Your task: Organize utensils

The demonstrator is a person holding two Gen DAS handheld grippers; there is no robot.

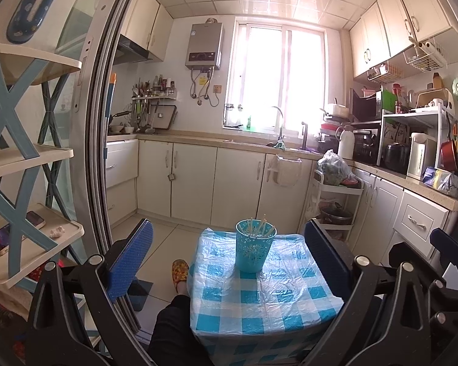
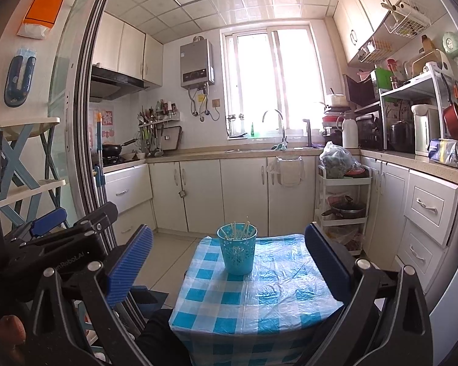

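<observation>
Teal holder [image 1: 256, 249] w/ chopsticks [image 1: 257, 228] sits upright on checked tabletop [image 1: 259, 305]; left gripper [image 1: 229, 259] & right gripper [image 2: 229, 262] fingers released, empty; approach slowly, avoid tipping it.

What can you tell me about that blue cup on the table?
The cup is turquoise, looks plastic, with cut-out flower patterns in its wall. It stands upright near the far edge of the table, on the blue-and-white checked cover. Several pale chopsticks lean inside it, tips above the rim. Both grippers' jaws are open and away from it.
</observation>
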